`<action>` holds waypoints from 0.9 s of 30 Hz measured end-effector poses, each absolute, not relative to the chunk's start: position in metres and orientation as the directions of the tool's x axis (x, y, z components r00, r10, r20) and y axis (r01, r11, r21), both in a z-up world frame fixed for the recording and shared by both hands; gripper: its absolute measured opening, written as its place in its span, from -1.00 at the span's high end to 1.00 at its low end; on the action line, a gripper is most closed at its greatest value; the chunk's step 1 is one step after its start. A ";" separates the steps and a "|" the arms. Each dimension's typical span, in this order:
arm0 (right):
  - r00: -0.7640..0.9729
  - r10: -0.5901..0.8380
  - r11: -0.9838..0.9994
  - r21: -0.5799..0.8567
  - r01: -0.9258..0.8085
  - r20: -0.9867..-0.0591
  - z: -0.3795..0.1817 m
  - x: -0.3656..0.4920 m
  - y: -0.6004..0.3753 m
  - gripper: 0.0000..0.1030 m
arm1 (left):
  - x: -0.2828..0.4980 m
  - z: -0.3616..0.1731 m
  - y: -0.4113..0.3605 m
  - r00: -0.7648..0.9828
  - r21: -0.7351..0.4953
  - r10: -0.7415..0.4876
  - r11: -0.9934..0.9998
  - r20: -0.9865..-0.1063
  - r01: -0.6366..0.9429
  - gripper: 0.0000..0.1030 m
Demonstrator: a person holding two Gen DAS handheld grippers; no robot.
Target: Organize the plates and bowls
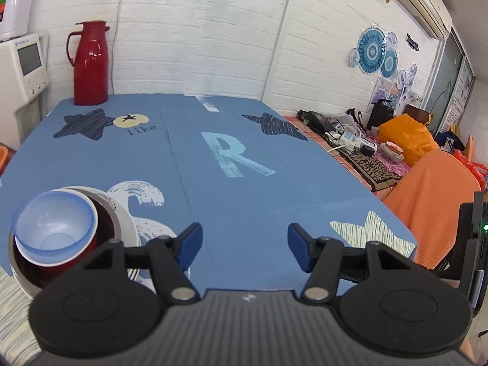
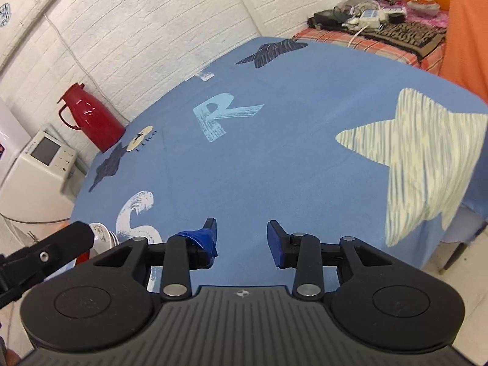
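- Where the blue bench (image 1: 244,189) nears its left edge, a pale blue bowl (image 1: 53,228) sits nested in a red-lined bowl (image 1: 100,222) on a white plate (image 1: 125,210).
- Left gripper (image 1: 245,244) fingers spread, empty.
- Right gripper (image 2: 242,239) fingers parted, empty.

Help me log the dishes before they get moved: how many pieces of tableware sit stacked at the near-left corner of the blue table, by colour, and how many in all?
Pale blue bowl, on top: 1
Dark red bowl, under it: 1
White dish at the bottom, speckled rim: at least 1; the right wrist view hints at layered white rims, count unclear
Total: 3 clearly visible
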State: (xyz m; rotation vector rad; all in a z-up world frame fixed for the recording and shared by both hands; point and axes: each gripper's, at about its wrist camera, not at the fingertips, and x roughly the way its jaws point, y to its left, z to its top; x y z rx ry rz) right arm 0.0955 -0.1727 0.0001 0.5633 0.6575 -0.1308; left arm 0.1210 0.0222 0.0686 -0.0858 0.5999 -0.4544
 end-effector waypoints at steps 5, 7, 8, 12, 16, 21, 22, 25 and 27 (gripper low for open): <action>0.773 -0.080 0.844 0.370 0.389 -0.630 0.005 0.071 -0.164 0.58 | 0.125 0.060 0.023 0.709 -0.176 -0.447 0.888 -0.546 0.425 -0.16; 0.761 -0.136 0.838 0.335 0.430 -0.635 0.005 0.062 -0.160 0.57 | 0.126 0.054 0.021 0.689 -0.175 -0.461 0.878 -0.559 0.445 -0.16; 0.752 -0.163 0.835 0.316 0.450 -0.638 0.004 0.058 -0.159 0.56 | 0.126 0.051 0.020 0.682 -0.170 -0.463 0.875 -0.566 0.453 -0.16; 0.742 -0.215 0.820 0.295 0.490 -0.636 0.003 0.044 -0.156 0.55 | 0.125 0.039 0.006 0.649 -0.141 -0.475 0.856 -0.594 0.497 -0.16; 0.744 -0.237 0.826 0.274 0.493 -0.625 0.003 0.041 -0.156 0.53 | 0.119 0.035 -0.004 0.635 -0.113 -0.475 0.845 -0.609 0.522 -0.16; 0.766 -0.184 0.848 0.294 0.441 -0.616 -0.006 0.039 -0.166 0.51 | 0.113 0.031 -0.015 0.675 -0.066 -0.397 0.885 -0.621 0.460 -0.16; 0.770 -0.173 0.852 0.299 0.430 -0.615 -0.008 0.039 -0.170 0.51 | 0.113 0.031 -0.020 0.685 -0.052 -0.377 0.894 -0.624 0.445 -0.16; 0.794 -0.130 0.860 0.330 0.388 -0.594 -0.012 0.043 -0.189 0.50 | 0.115 0.031 -0.040 0.703 0.003 -0.310 0.914 -0.640 0.406 -0.16; 0.806 -0.094 0.867 0.350 0.355 -0.585 -0.014 0.050 -0.206 0.50 | 0.120 0.030 -0.056 0.719 0.044 -0.250 0.931 -0.648 0.363 -0.16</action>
